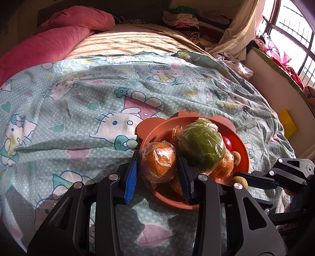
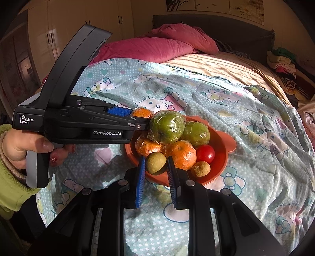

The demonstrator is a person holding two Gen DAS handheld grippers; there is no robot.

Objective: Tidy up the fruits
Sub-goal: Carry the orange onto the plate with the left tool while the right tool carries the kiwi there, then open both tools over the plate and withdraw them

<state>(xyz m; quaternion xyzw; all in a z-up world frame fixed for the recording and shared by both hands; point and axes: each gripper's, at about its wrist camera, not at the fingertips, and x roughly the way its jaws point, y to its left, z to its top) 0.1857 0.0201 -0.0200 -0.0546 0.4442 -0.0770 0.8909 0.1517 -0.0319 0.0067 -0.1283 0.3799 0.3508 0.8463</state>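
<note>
An orange-pink bowl (image 2: 222, 141) sits on the bed, also in the left wrist view (image 1: 155, 128). It holds wrapped oranges, two wrapped green fruits (image 2: 167, 127), a red tomato (image 2: 205, 153) and a small brown fruit (image 2: 200, 169). My left gripper (image 1: 157, 167) is shut on a wrapped orange (image 1: 158, 162) at the bowl's left rim; it also shows from the side (image 2: 137, 116). My right gripper (image 2: 156, 163) is shut on a small brown-green round fruit (image 2: 156, 163) at the bowl's near edge, seen in the left wrist view (image 1: 239, 181).
A Hello Kitty sheet (image 1: 88, 110) covers the bed. Pink duvet (image 1: 49, 43) at the head. Piled clothes (image 1: 183, 17) and a window (image 1: 291, 29) on the right. A yellow object (image 1: 288, 123) lies beside the bed. Wardrobes (image 2: 59, 29) stand at left.
</note>
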